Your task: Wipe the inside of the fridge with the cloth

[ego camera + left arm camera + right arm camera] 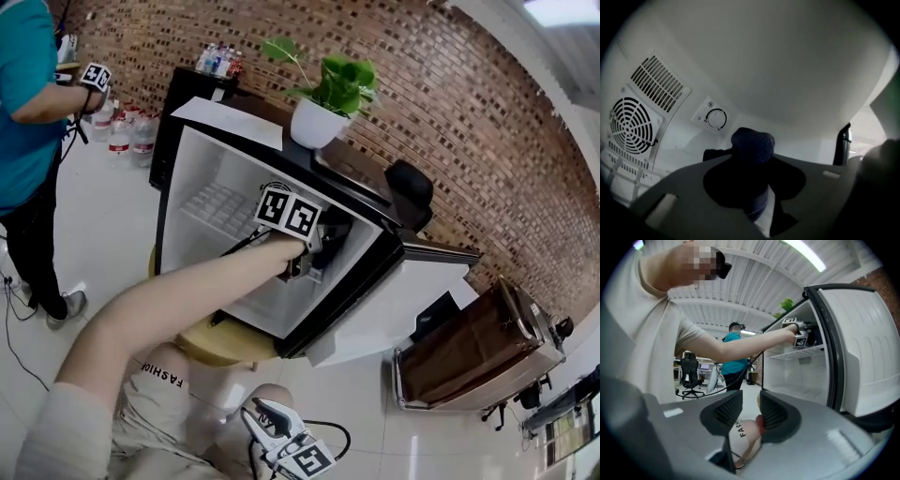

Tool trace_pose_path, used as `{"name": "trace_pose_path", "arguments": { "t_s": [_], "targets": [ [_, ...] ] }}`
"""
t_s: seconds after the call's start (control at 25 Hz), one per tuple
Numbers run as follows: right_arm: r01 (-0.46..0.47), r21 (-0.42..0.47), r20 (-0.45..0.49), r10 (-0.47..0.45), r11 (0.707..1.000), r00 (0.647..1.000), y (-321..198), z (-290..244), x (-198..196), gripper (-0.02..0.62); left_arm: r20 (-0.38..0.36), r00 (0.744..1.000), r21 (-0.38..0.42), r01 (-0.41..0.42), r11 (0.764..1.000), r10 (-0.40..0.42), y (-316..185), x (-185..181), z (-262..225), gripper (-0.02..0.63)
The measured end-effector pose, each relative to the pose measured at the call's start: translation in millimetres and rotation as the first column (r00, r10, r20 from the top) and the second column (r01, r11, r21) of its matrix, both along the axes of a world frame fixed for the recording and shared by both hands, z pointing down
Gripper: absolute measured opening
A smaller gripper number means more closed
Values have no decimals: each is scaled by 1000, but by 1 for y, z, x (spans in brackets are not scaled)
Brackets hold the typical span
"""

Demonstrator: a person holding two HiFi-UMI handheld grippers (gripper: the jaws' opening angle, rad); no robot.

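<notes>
Dark blue cloth [751, 145] sits bunched between the jaws of my left claw [314, 255], which grips it tight inside the open fridge [202, 164]. It faces the white far wall, with a round fan grille [630, 125] off to the left and a small dial [716, 118] just beyond the cloth. Near my lap, outside the fridge, my right claw [749, 405] has its jaws narrowly apart, nothing between them.

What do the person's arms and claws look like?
The right claw and left claw are grey-bodied with dark pads. Each carries a white cube of black square markers and a black cable. The visible sleeve is short and beige.
</notes>
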State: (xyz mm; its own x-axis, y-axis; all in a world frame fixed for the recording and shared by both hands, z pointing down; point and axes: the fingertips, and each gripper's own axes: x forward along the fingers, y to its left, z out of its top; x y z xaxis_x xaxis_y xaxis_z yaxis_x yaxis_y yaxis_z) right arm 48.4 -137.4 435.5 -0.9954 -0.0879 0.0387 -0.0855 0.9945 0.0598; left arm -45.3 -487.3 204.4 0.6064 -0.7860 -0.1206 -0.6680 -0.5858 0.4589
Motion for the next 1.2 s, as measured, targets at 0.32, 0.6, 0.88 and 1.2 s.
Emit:
{"name": "trace_pose_path", "arguments": {
  "t_s": [0.32, 0.6, 0.88, 1.2],
  "targets": [
    [33, 27, -74, -31, 999, 997, 6, 20, -15, 112, -88, 960, 17, -264, 964, 265, 91, 38, 2, 117],
    [59, 50, -142, -51, 997, 989, 14, 37, -22, 104, -162, 983, -60, -95, 994, 84, 60, -13, 15, 124],
    [93, 96, -168, -76, 991, 983, 20, 40, -20, 101, -22, 993, -191, 109, 975, -115, -22, -29, 22, 103],
    [75, 110, -158, -57, 991, 986, 19, 36, -12, 98, -126, 987, -299, 61, 952, -103, -45, -20, 38, 103]
  ]
}}
